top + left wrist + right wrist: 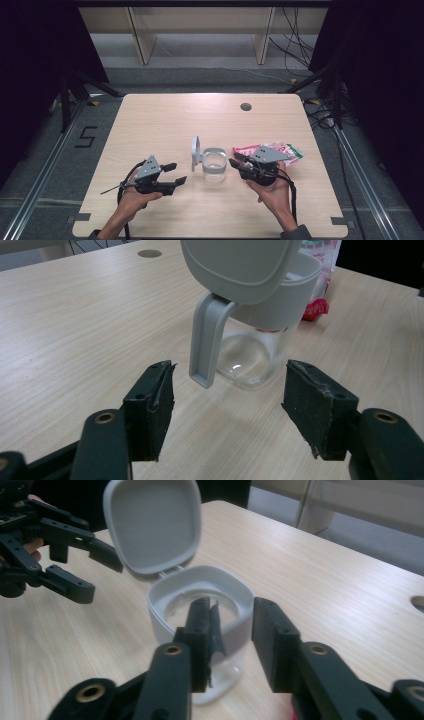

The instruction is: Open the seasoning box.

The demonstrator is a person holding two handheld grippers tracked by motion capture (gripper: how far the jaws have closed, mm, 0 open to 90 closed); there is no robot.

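With the jar (214, 167) lid up at ten o'clock, both spread claws, left claw (175, 174) and right claw (237, 161), should back off gently without nudging it.

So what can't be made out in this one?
- Packet print: too small in the high view; the right claw covers its near end, and the jar and frame edge cut it in the left gripper view.
- Jar contents: reflections on the glass; it looks empty, not certain.
- Jar base: behind the claw's fingers in the right gripper view.
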